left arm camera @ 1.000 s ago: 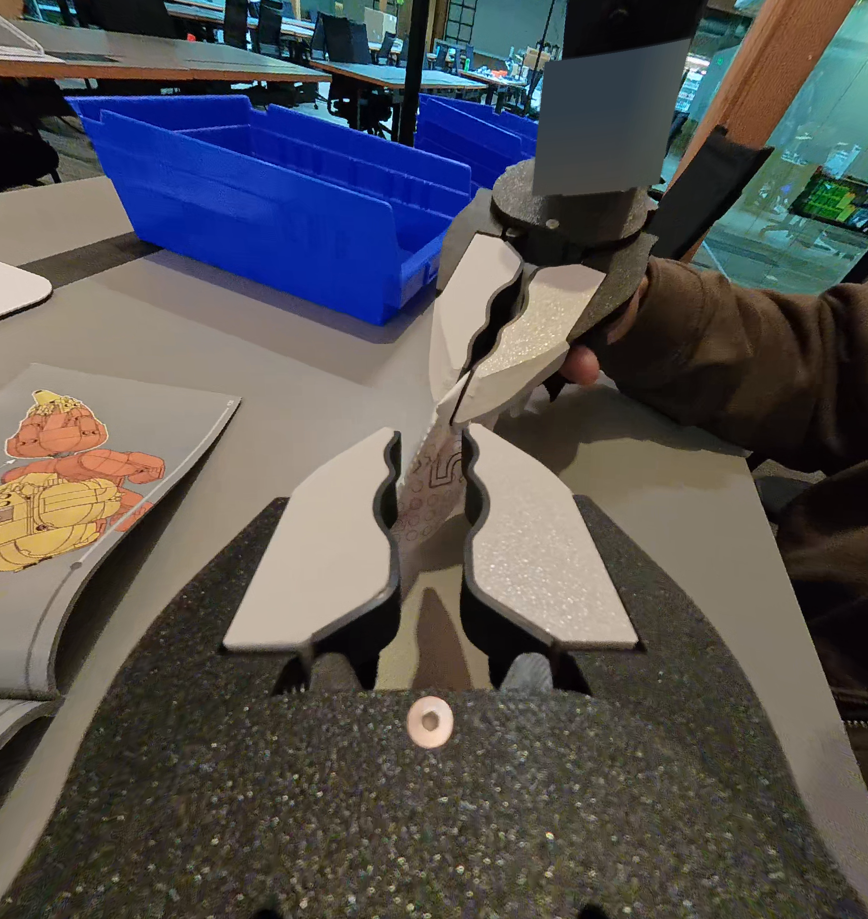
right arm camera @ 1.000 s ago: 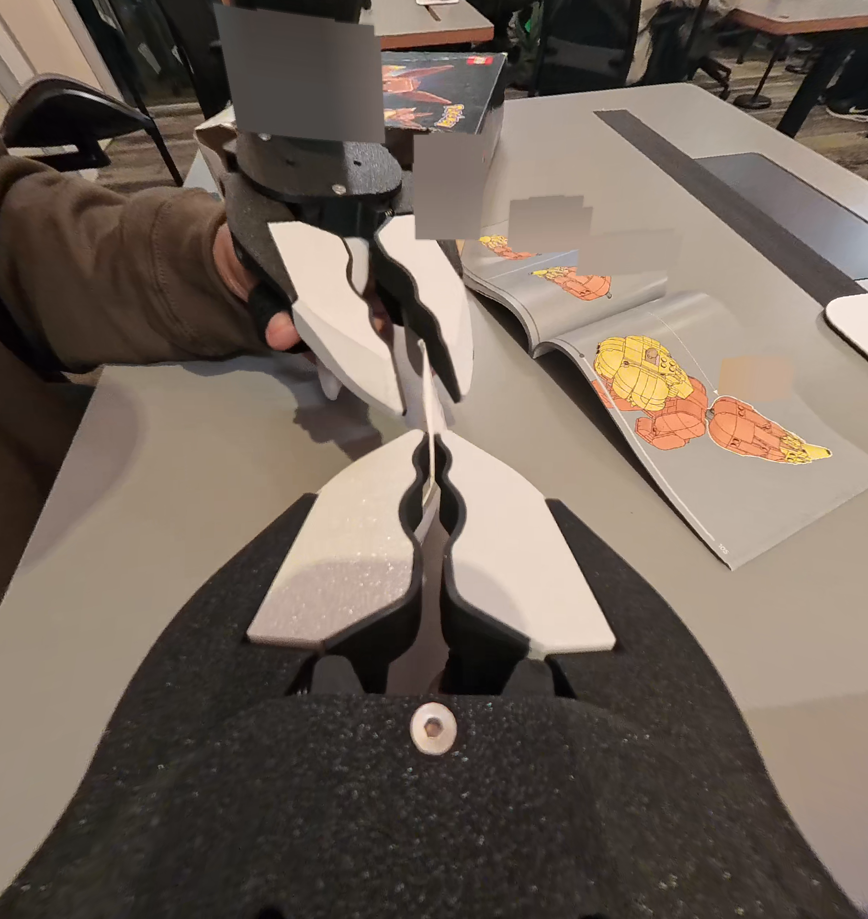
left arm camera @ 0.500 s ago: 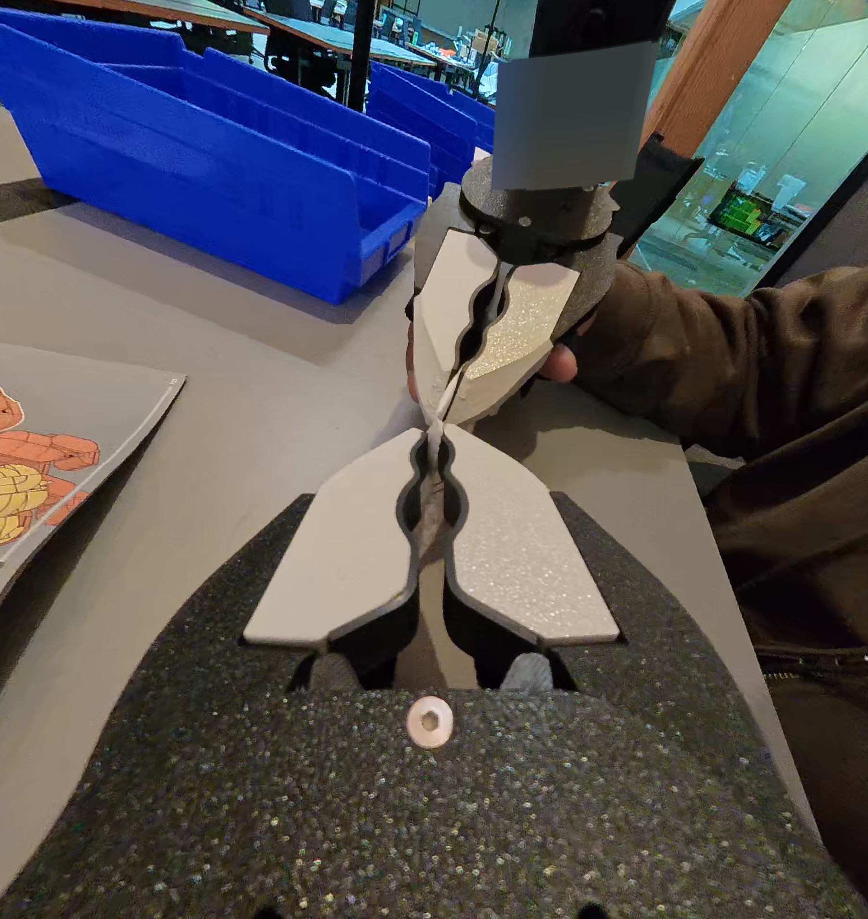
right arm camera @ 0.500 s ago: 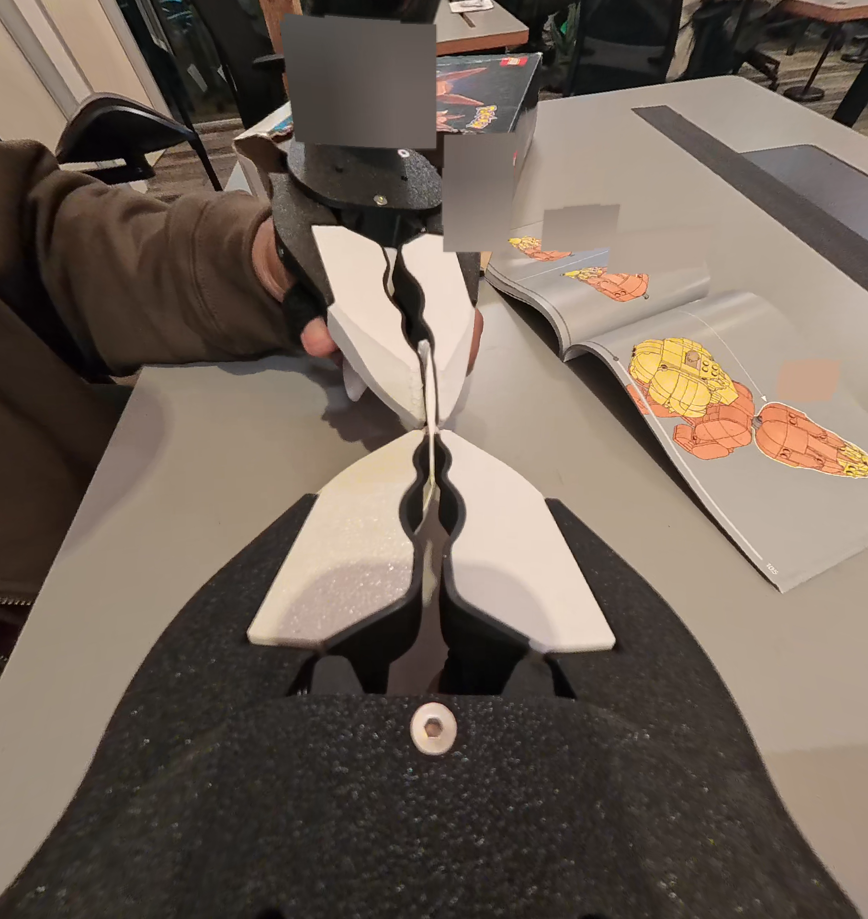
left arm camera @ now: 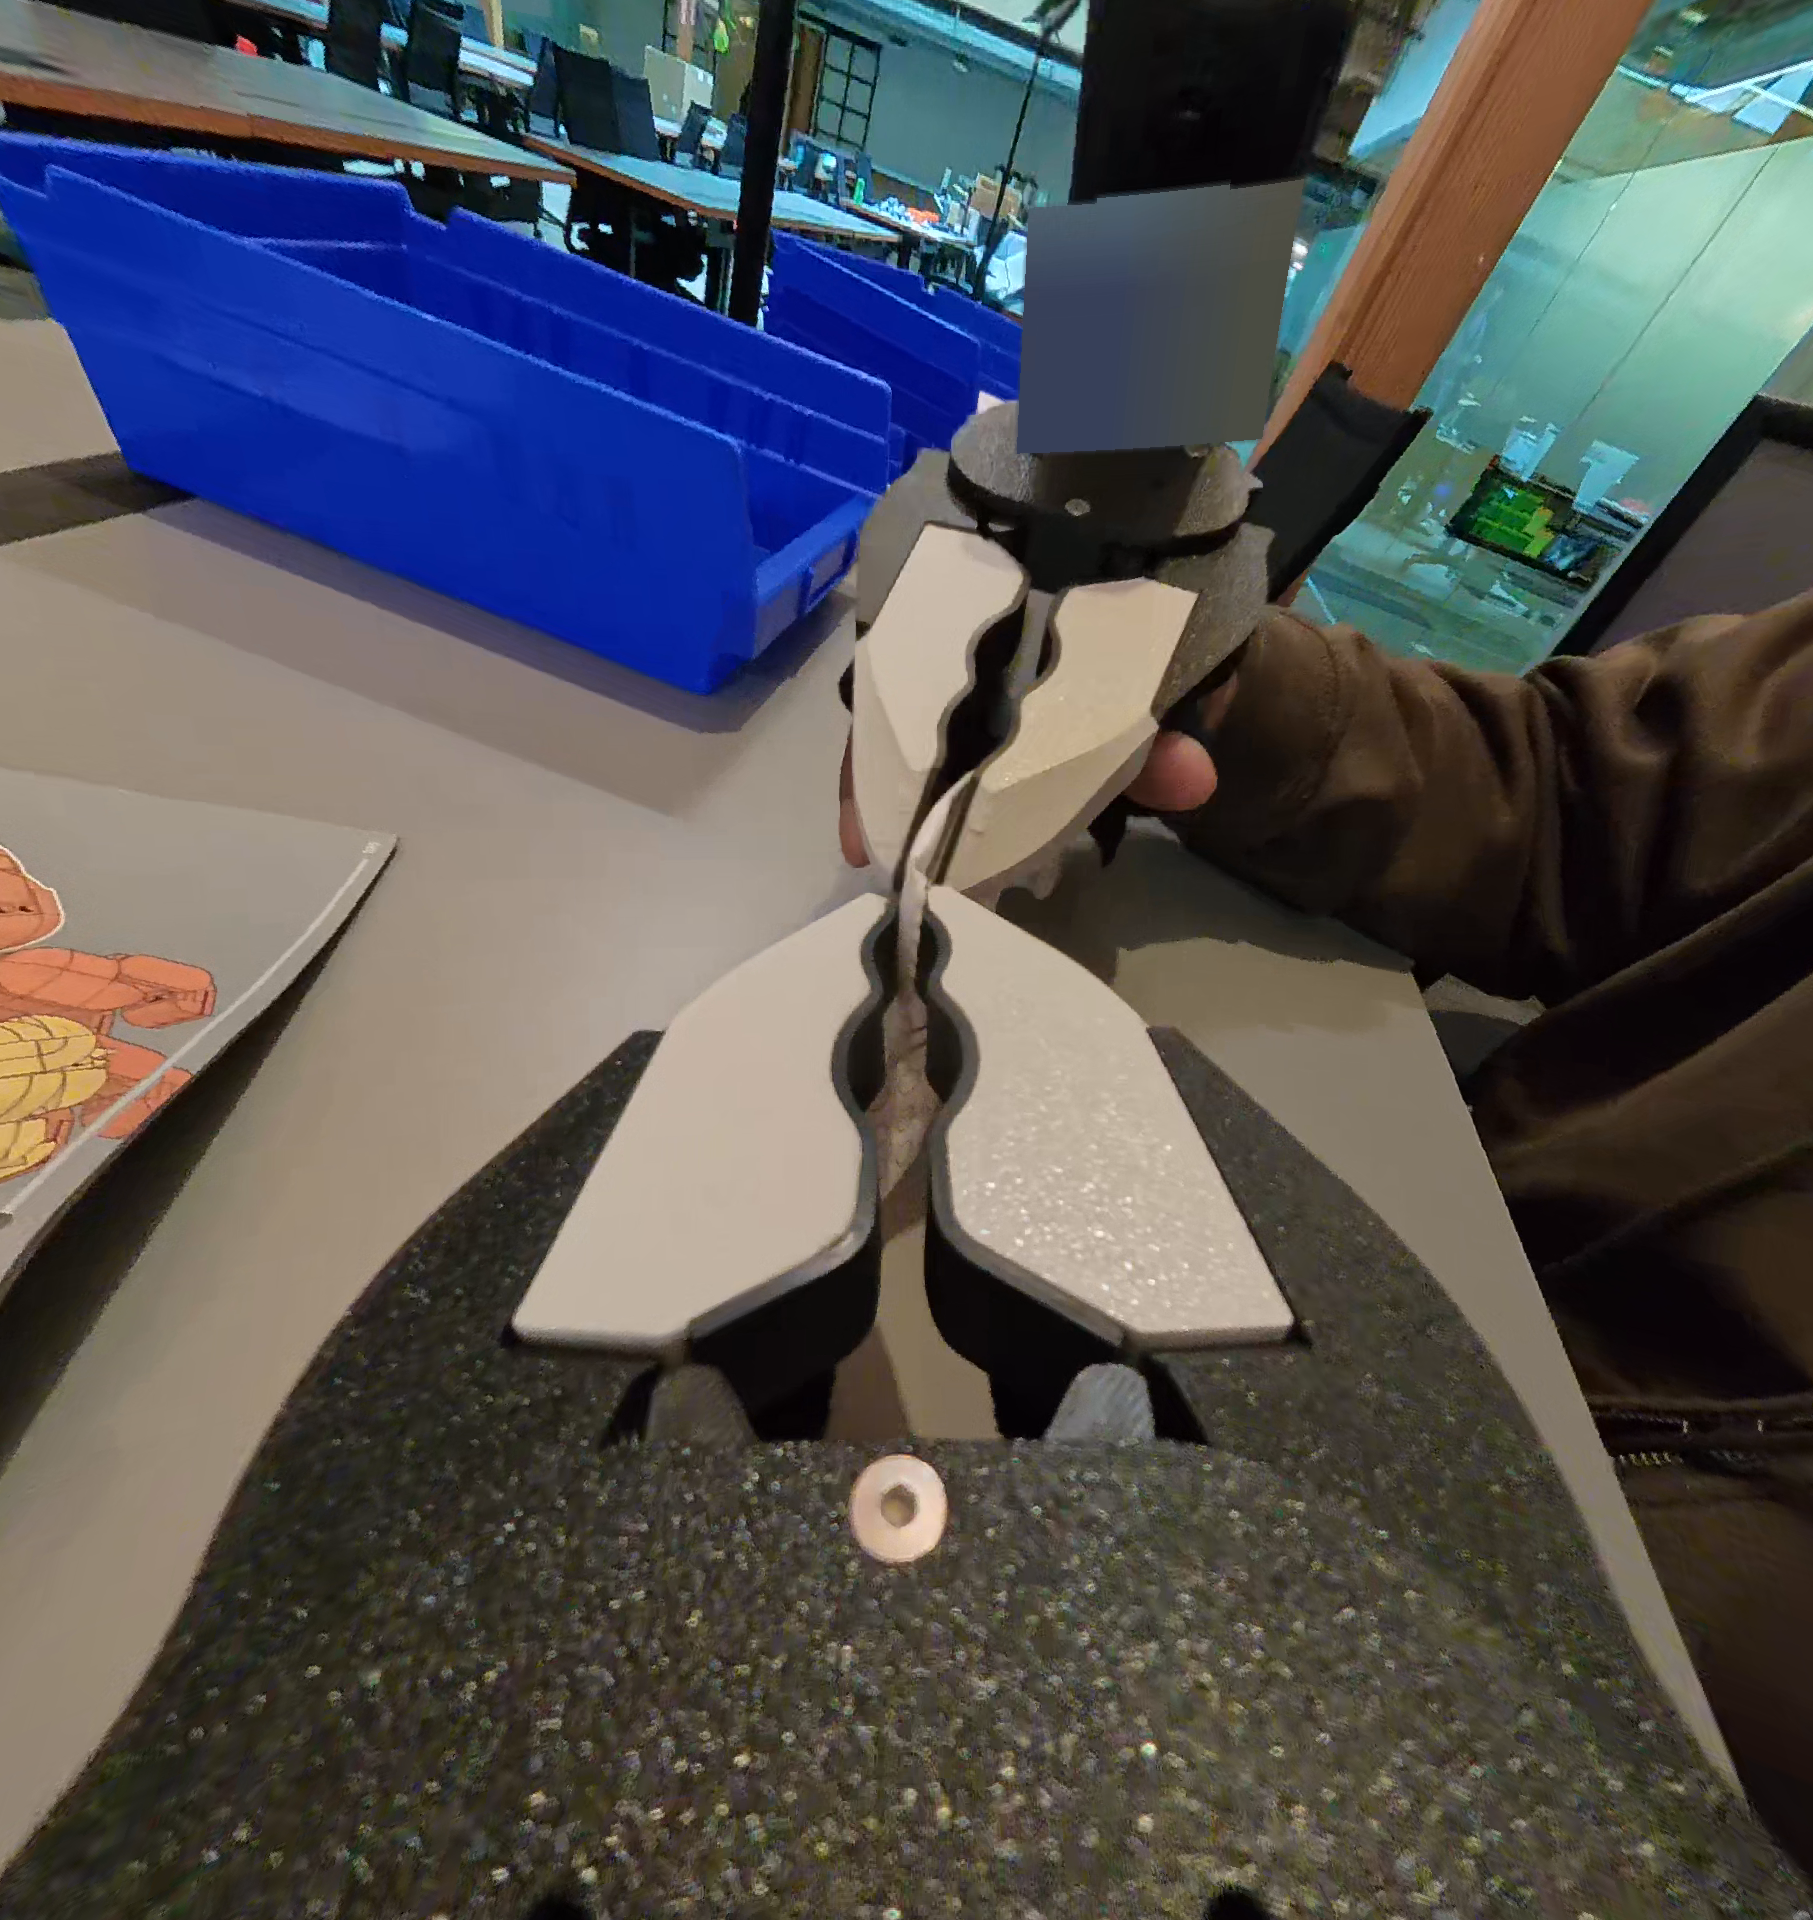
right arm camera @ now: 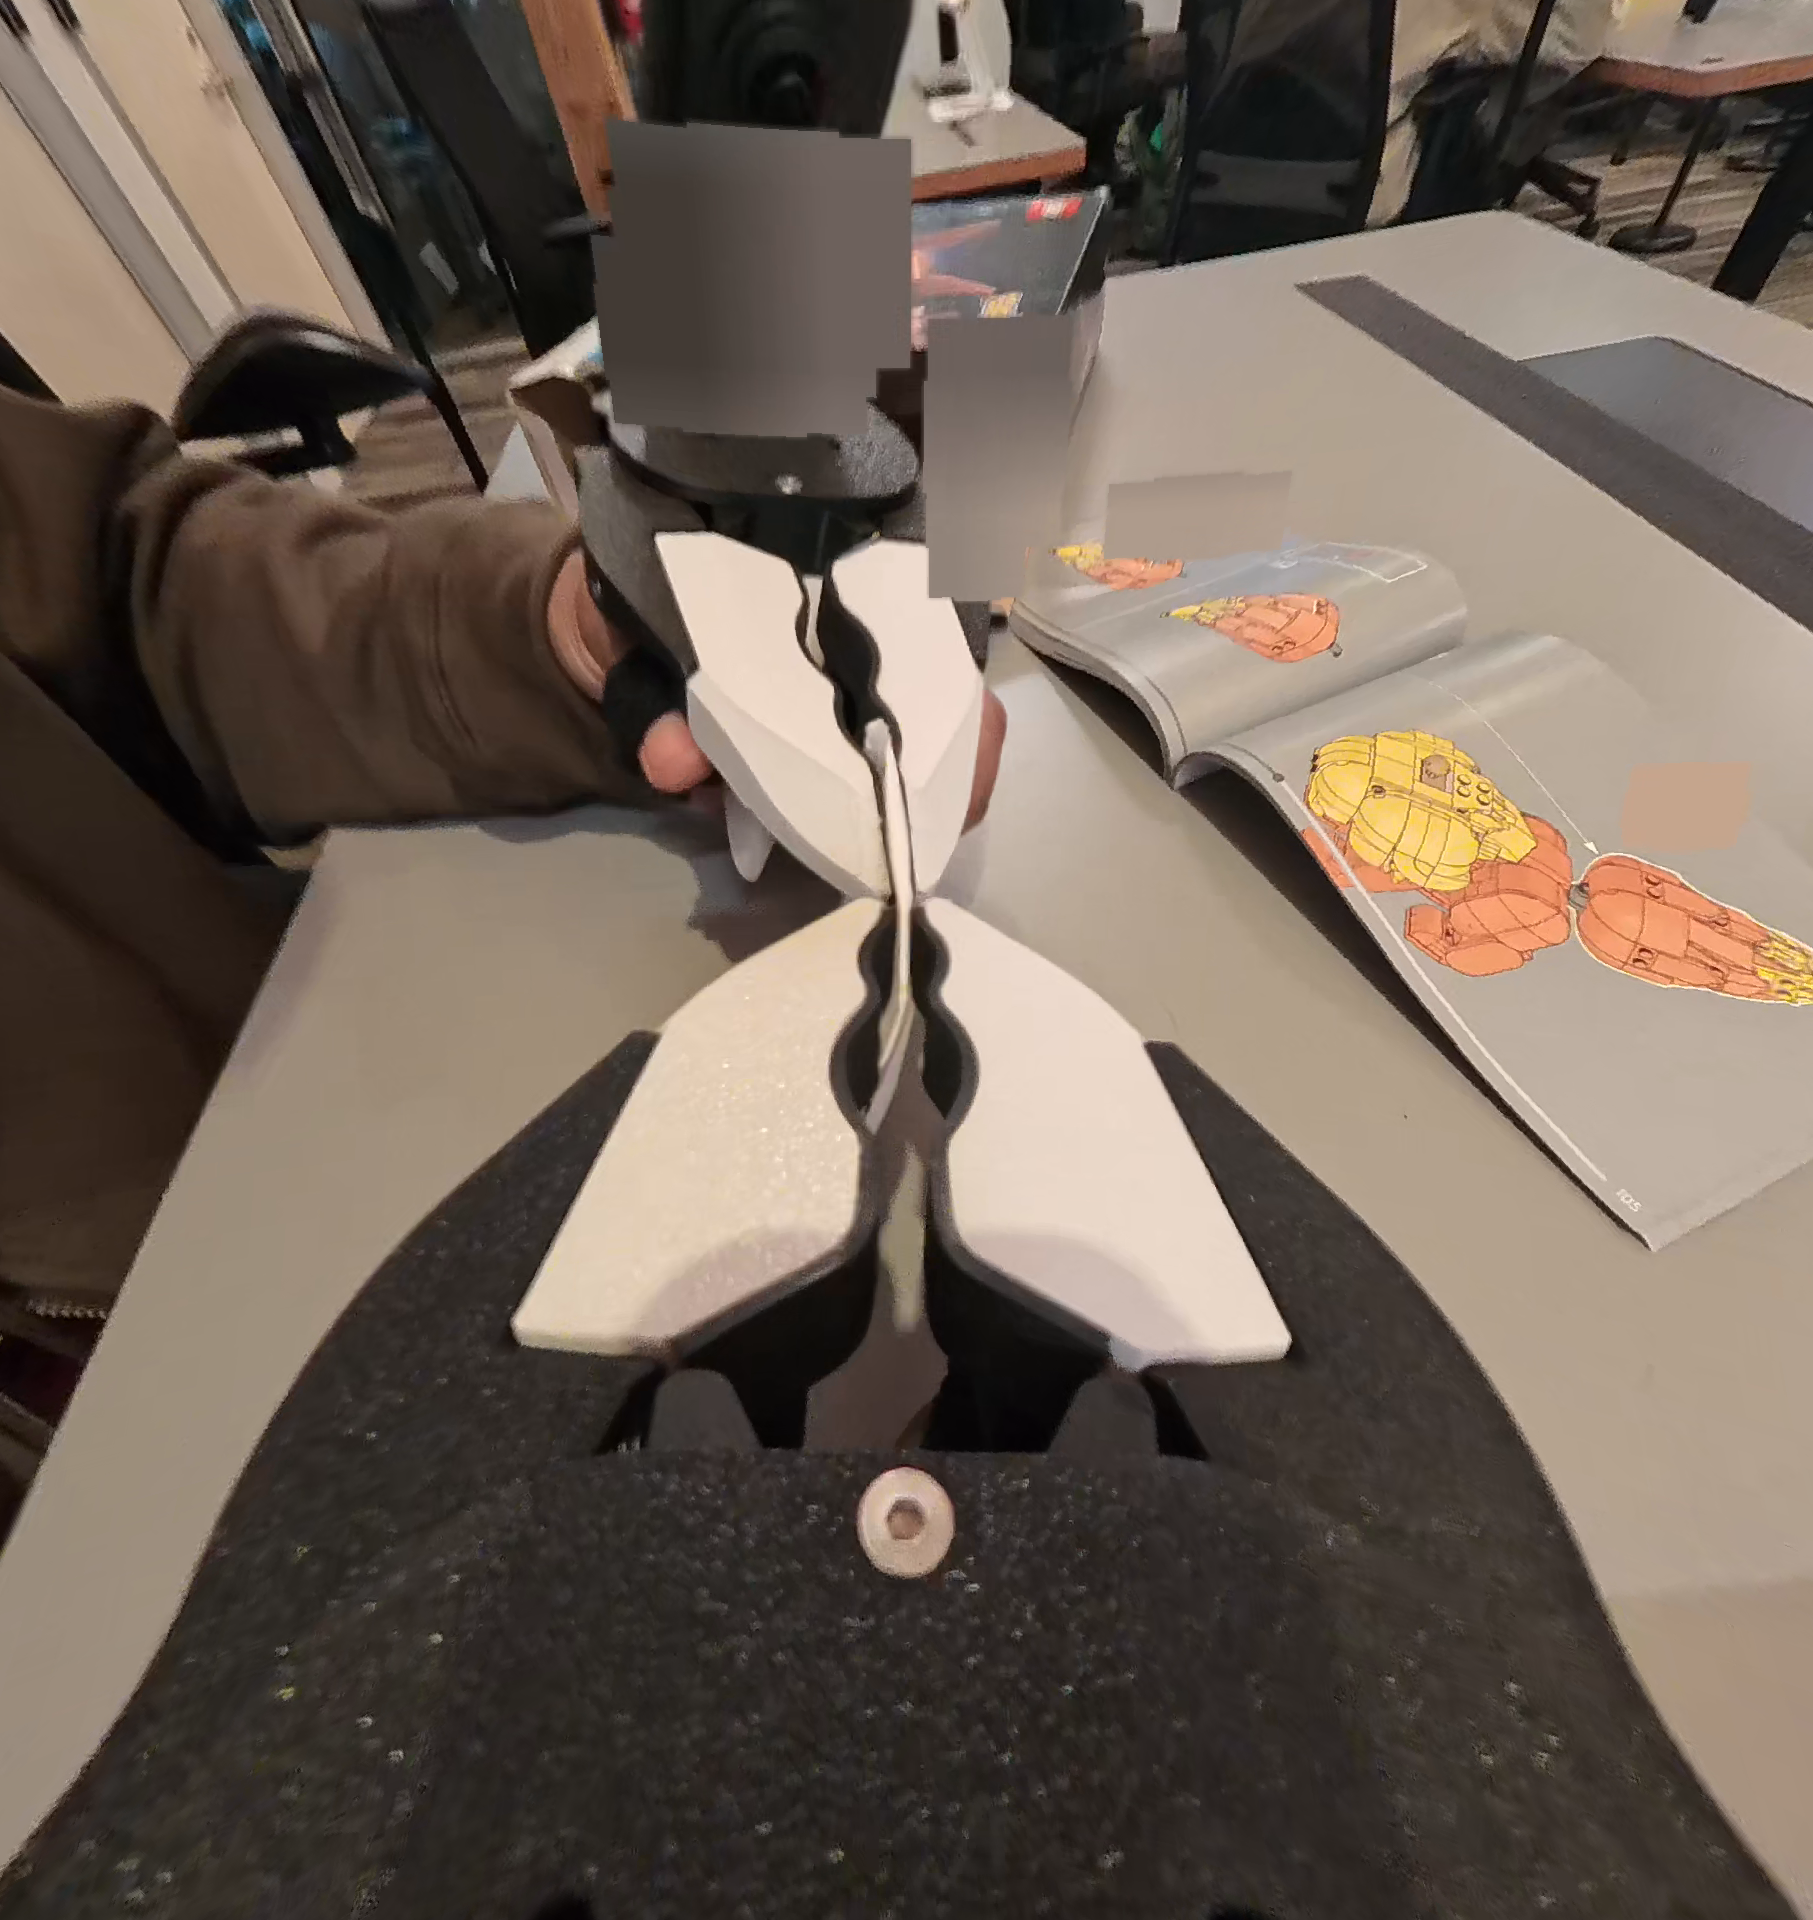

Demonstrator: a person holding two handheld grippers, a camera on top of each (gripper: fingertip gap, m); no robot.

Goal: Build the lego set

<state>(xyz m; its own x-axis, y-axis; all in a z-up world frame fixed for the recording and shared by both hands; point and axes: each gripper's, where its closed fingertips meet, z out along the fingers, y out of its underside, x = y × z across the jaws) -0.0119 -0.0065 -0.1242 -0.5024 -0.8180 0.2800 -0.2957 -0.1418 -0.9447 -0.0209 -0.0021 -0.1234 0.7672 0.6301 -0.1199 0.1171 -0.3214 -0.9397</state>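
Note:
A thin white parts bag (left arm camera: 908, 1075) hangs edge-on between both grippers above the grey table (left arm camera: 528, 831). My left gripper (left arm camera: 907, 920) is shut on one end of it. My right gripper (right arm camera: 897, 909) is shut on the other end of the bag (right arm camera: 896, 997). The two grippers face each other with fingertips almost touching. The right gripper (left arm camera: 938, 862) shows in the left wrist view, and the left gripper (right arm camera: 894, 883) in the right wrist view. The bag's contents are hidden.
An open instruction booklet (right arm camera: 1504, 935) with orange and yellow model drawings lies on the table; it also shows in the left wrist view (left arm camera: 102, 987). Blue bins (left arm camera: 414, 416) stand at the far side. A set box (right arm camera: 1006, 249) stands behind the left gripper. Brown sleeves hold both grippers.
My left gripper was open around the bag one second ago and has shut on it. The two grippers have come closer, tip to tip. The right gripper stayed shut on the bag.

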